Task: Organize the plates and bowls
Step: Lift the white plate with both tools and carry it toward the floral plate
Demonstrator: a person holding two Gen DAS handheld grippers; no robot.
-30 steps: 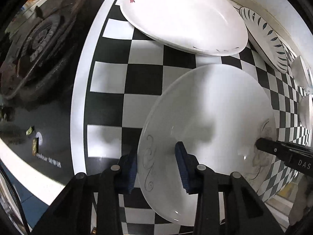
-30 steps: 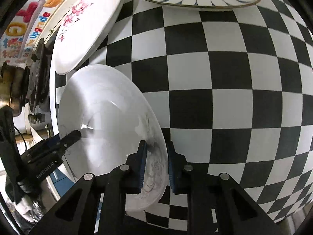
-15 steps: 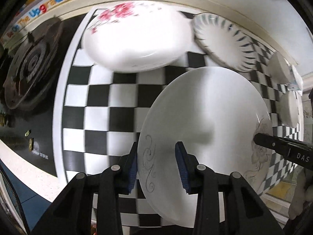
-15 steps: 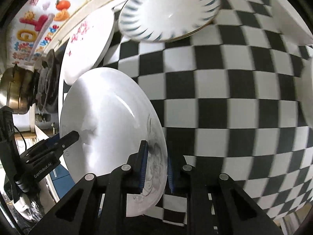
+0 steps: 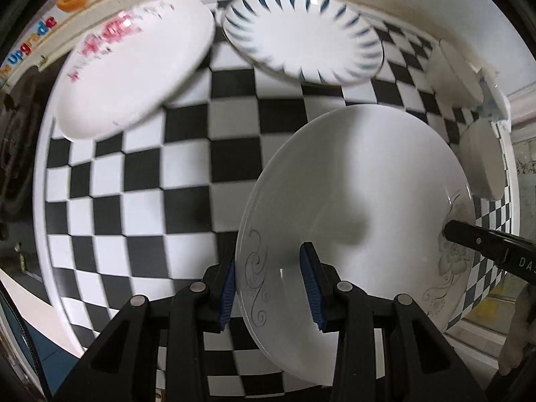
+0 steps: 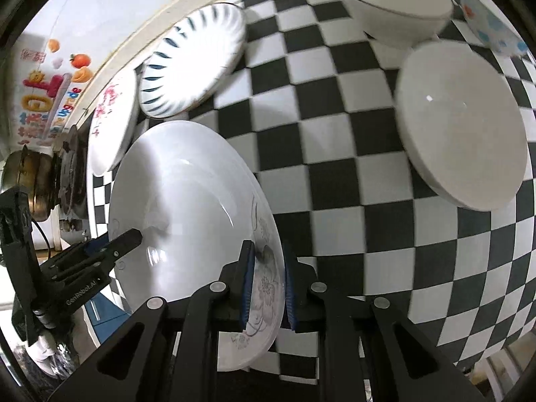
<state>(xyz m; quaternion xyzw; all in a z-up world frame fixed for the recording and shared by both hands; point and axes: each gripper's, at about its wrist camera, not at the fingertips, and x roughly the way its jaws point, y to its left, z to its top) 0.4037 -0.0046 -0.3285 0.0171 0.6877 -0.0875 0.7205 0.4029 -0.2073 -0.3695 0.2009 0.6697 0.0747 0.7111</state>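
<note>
Both grippers hold one white plate with grey flower scrollwork (image 5: pixel 361 201), which also shows in the right wrist view (image 6: pixel 187 207), lifted above the checkered cloth. My left gripper (image 5: pixel 268 288) is shut on its left rim. My right gripper (image 6: pixel 266 288) is shut on the opposite rim, over the flower print. A pink-flowered plate (image 5: pixel 134 67) and a blue-striped plate (image 5: pixel 301 40) lie at the back. White bowls (image 6: pixel 459 124) sit to the right.
The black-and-white checkered cloth (image 5: pixel 150 184) covers the counter. A stove burner (image 5: pixel 13 140) and a brass pot (image 6: pixel 23 184) stand at the left. A patterned bowl (image 6: pixel 489 30) and another white bowl (image 6: pixel 392 3) sit at the far right. A wall runs behind.
Both grippers have lifted the plate and carried it back and to the right; more of the cloth, the striped plate and the bowls have come into view.
</note>
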